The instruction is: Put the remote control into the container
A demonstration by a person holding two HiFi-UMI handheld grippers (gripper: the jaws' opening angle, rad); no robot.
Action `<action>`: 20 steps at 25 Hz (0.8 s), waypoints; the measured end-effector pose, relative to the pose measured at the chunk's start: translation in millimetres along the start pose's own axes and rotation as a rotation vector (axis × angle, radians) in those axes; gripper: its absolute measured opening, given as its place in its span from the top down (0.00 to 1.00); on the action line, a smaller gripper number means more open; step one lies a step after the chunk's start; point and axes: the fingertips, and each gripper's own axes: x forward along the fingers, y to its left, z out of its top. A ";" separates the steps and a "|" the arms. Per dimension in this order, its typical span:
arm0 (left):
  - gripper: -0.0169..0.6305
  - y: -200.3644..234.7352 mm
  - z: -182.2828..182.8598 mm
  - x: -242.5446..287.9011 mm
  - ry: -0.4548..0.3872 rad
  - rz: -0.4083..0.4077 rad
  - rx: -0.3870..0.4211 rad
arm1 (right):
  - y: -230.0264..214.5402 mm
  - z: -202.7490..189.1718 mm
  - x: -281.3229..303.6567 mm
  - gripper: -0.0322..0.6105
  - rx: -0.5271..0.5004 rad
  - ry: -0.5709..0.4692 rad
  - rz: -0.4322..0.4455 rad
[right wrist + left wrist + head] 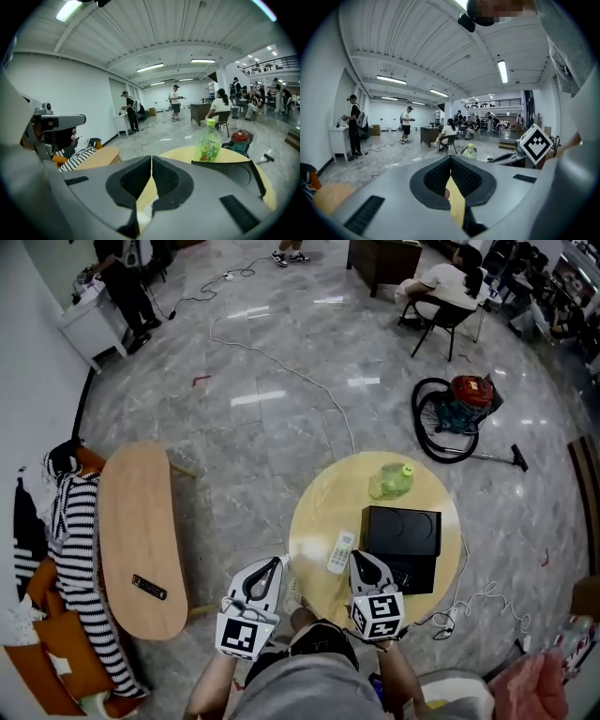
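A white remote control [341, 551] lies on the round wooden table [323, 507], just left of the black container [403, 531]. My left gripper [278, 562] is shut and empty, its tips at the table's near-left edge, left of the remote. My right gripper [357, 557] is shut and empty too, just right of the remote's near end. In the left gripper view the jaws [450, 159] meet over the table edge. In the right gripper view the closed jaws [151, 159] point toward the container [234, 171].
A green bottle [391, 481] stands at the table's far side. An oval wooden table [141, 531] at the left carries a black remote [149, 587]. Striped clothes [80, 549] lie beside it. A vacuum cleaner [464, 399] and cables lie on the floor; people are at the back.
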 end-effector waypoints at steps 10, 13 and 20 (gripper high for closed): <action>0.96 16.0 -4.9 55.1 0.072 -0.167 0.025 | -16.7 -28.6 35.0 0.93 0.144 0.084 -0.084; 0.96 20.8 -10.9 63.8 0.103 -0.196 0.032 | -16.5 -44.5 42.2 0.89 0.186 0.140 -0.077; 0.96 24.6 -22.3 79.4 0.175 -0.262 0.068 | -16.7 -71.8 59.6 0.71 0.270 0.235 -0.097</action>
